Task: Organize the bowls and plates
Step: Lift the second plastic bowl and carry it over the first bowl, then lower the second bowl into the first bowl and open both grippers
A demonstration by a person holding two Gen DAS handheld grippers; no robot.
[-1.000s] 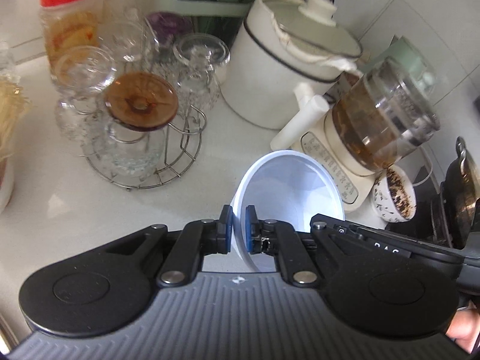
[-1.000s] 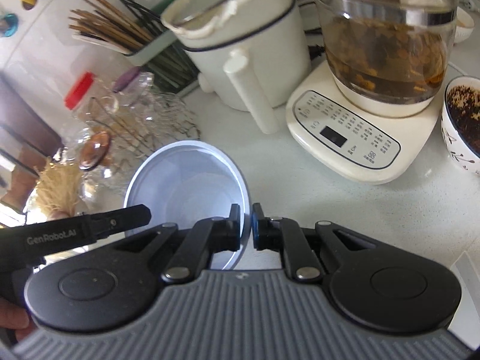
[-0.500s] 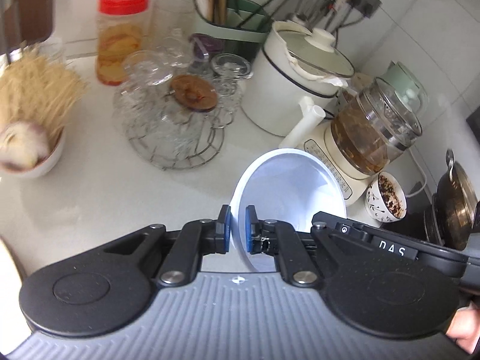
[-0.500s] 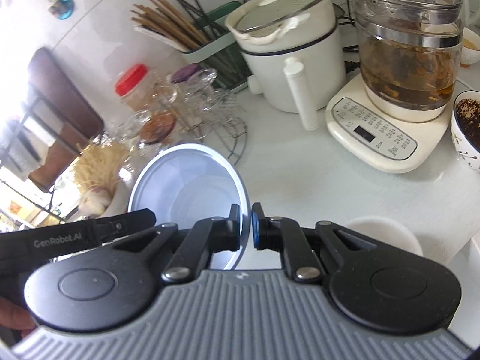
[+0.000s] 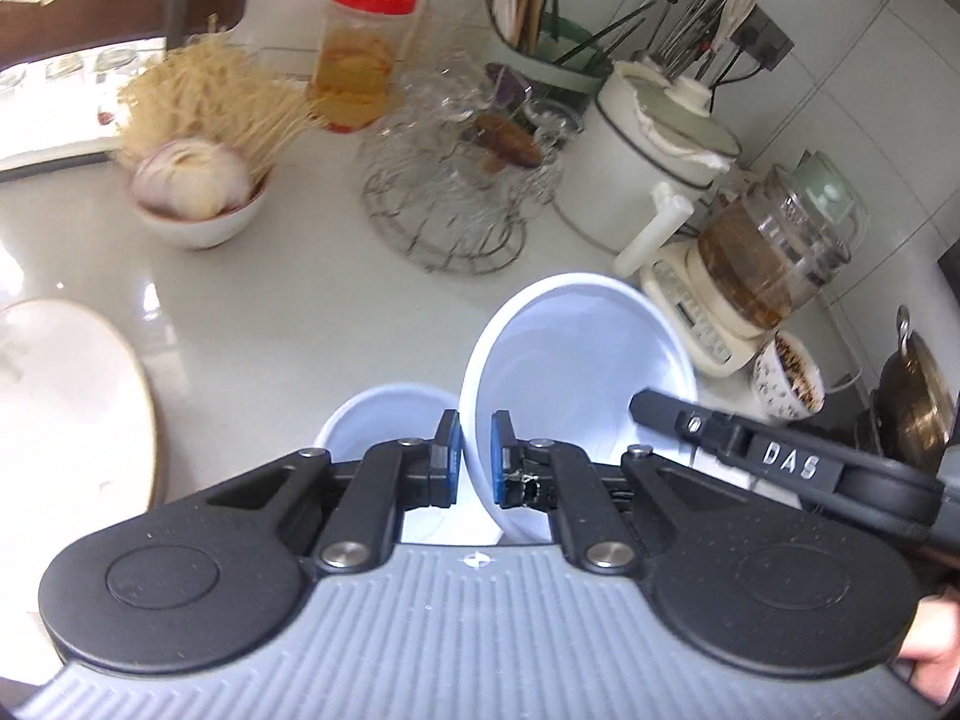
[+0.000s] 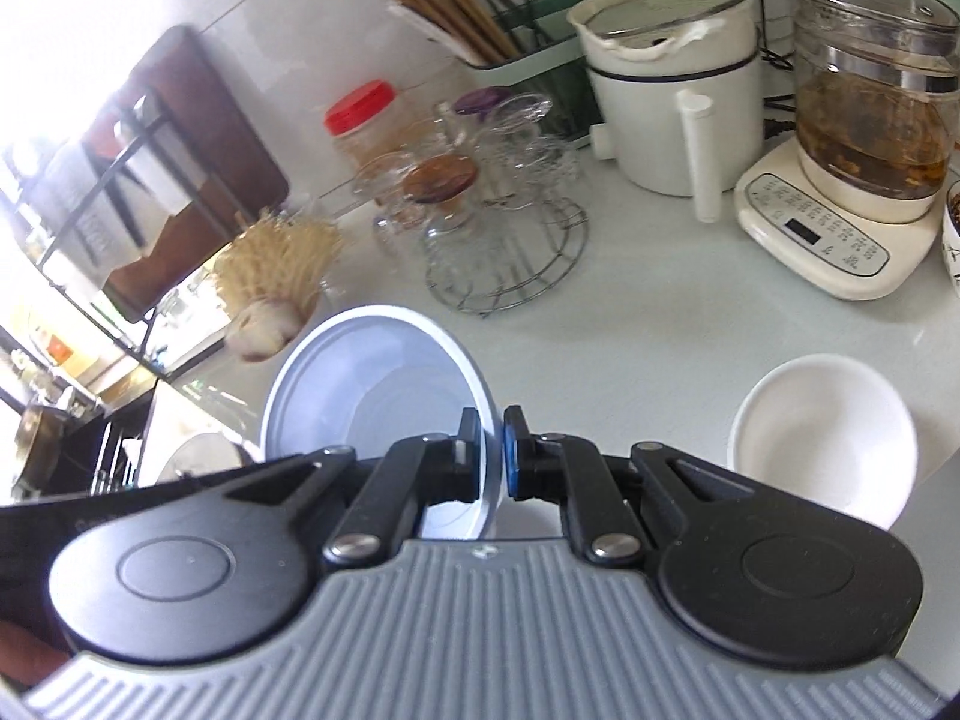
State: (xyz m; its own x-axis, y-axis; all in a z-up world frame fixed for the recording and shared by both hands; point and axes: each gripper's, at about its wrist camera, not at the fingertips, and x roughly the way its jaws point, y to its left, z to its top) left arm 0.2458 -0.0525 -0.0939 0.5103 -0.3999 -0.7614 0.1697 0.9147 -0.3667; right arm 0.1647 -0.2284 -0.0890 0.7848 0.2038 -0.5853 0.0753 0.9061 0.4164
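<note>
A pale blue-white bowl [image 5: 576, 360] hangs tilted above the counter, held by both grippers on opposite sides of its rim. My left gripper [image 5: 471, 456] is shut on the near rim, blue pads on either side of the wall. In the right wrist view my right gripper [image 6: 492, 456] pinches the same bowl [image 6: 372, 384] at its right rim. The right gripper's arm [image 5: 780, 462] reaches in from the right. A second white bowl [image 5: 384, 420] stands on the counter just under the left fingers. Another white bowl [image 6: 822, 438] sits at the right. A large white plate [image 5: 72, 396] lies at the left.
Behind stand a wire rack of glass cups [image 5: 456, 180], a red-lidded jar [image 5: 360, 60], a bowl with garlic and noodles [image 5: 198, 186], a white electric pot [image 5: 660, 138], a glass kettle on its base [image 5: 762, 264], a patterned cup [image 5: 786, 372] and a utensil holder [image 6: 516, 54].
Both grippers have carried the bowl back from the appliances and leftward along the counter. The garlic bowl, the plate and the white bowls on the counter have come into view.
</note>
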